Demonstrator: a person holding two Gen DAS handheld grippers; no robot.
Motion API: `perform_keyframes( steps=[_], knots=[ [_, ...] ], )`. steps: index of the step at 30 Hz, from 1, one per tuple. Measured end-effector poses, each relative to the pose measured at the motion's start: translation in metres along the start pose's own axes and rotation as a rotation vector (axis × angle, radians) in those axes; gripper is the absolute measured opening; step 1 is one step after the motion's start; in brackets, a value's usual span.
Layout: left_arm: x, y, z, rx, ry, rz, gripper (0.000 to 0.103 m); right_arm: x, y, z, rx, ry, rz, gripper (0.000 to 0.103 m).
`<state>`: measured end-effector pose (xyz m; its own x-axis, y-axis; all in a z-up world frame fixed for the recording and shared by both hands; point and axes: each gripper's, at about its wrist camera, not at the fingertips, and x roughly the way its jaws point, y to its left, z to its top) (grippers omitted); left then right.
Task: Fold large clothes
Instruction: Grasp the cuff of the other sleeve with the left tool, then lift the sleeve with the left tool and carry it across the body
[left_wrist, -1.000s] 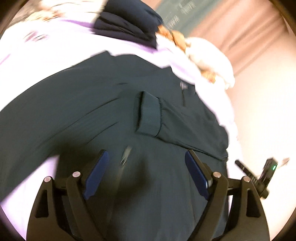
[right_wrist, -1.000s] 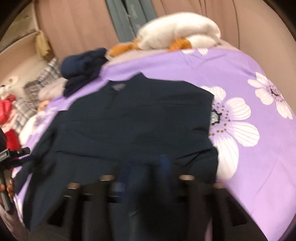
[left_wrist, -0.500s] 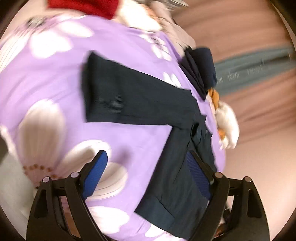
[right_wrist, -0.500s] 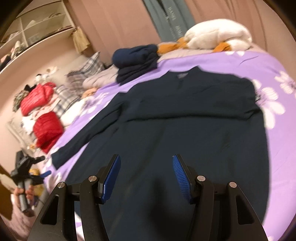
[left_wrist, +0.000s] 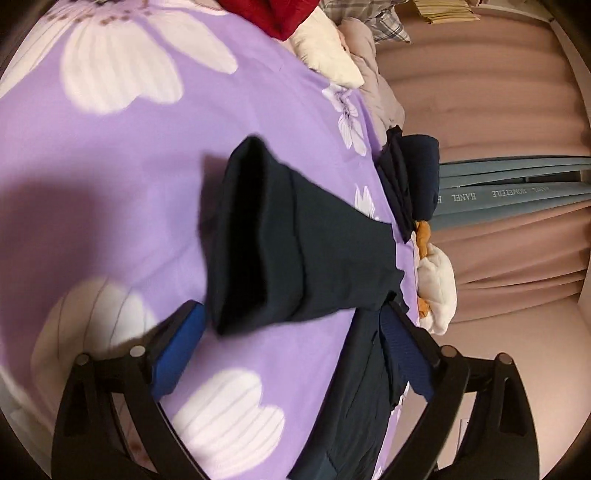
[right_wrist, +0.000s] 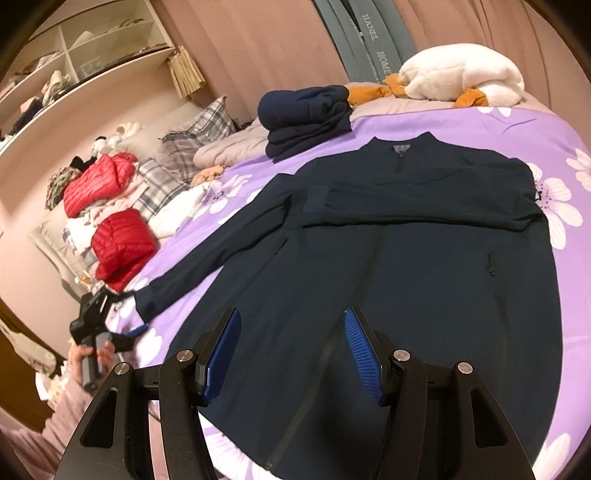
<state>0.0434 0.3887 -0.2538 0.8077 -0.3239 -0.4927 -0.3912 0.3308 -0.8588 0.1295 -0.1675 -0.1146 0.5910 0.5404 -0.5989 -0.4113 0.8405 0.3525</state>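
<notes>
My left gripper (left_wrist: 291, 354) sat at the far left of the bed (right_wrist: 480, 125), just short of the cuff (left_wrist: 255, 240) of the outstretched sleeve. Jaws stood wide w/ nothing between the pads; they'd just been opening more, prob. to take the thick ribbed cuff end-on. The cuff's open mouth faced me, lying flat on the purple flowered cover, so I judged the approach was lined up along the sleeve. A sec before, that view was over the jacket body w/ the other cuff lying on it; half a sec before, the sleeve was still well off. So the left side had swung out & closed in on the cuff.

The navy jacket (right_wrist: 424, 258) lay spread front-up, zip shut, collar away from me. Its far sleeve (right_wrist: 424, 206) was already folded across the chest; only the left one stuck out, which I took as the next bit to fold in.

My right gripper (right_wrist: 291, 354) hovered over the hem, jaws about half open, gripping nothing, maybe ready to pin or take the hem. Earlier its view was blurred & closer in; by now it had backed off & sharpened.
</notes>
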Motion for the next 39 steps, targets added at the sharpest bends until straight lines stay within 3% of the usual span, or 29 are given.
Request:
perform_keyframes(
  steps=[6,8,9,11,13,15,17,21,24,27,30,34,39],
  knots=[
    [0.007,0.0,0.022,0.002,-0.01,-0.019,0.096,0.003,0.001,-0.008,0.016,0.016,-0.028,0.059],
    [0.009,-0.002,0.023,0.003,-0.015,-0.004,0.09,0.004,0.003,-0.01,0.017,0.019,-0.041,0.059],
    [0.009,-0.002,0.023,0.003,-0.021,0.008,0.085,0.005,0.003,-0.01,0.018,0.022,-0.048,0.059],
    [0.011,-0.002,0.022,-0.008,-0.011,0.03,0.04,0.006,0.003,-0.01,0.025,0.022,-0.057,0.059],
    [0.015,-0.001,0.022,-0.012,0.006,0.081,0.02,0.007,0.002,-0.01,0.034,0.021,-0.056,0.059],
    [0.013,-0.006,0.022,0.011,-0.002,0.114,0.019,0.01,0.003,-0.01,0.036,0.026,-0.061,0.059],
    [0.011,-0.021,0.024,0.053,-0.012,0.135,0.009,0.012,0.004,-0.011,0.038,0.03,-0.061,0.059],
    [0.005,-0.073,0.032,0.159,-0.031,0.131,0.008,0.015,0.0,-0.009,0.055,0.03,-0.046,0.059],
    [0.003,-0.124,0.041,0.199,-0.047,0.088,0.008,0.017,-0.005,-0.008,0.086,0.017,-0.029,0.059],
    [0.005,-0.191,0.042,0.299,-0.071,0.063,0.008,0.018,-0.012,-0.009,0.121,0.009,0.002,0.059],
    [0.019,-0.266,0.024,0.43,-0.056,0.058,0.008,0.017,-0.025,-0.011,0.161,-0.004,0.046,0.059],
    [0.057,-0.362,-0.032,0.627,-0.001,0.062,0.008,0.008,-0.052,-0.012,0.221,-0.047,0.057,0.059],
    [0.136,-0.469,-0.142,0.877,0.137,0.066,0.012,-0.01,-0.085,-0.013,0.279,-0.105,0.056,0.059]
  ],
)
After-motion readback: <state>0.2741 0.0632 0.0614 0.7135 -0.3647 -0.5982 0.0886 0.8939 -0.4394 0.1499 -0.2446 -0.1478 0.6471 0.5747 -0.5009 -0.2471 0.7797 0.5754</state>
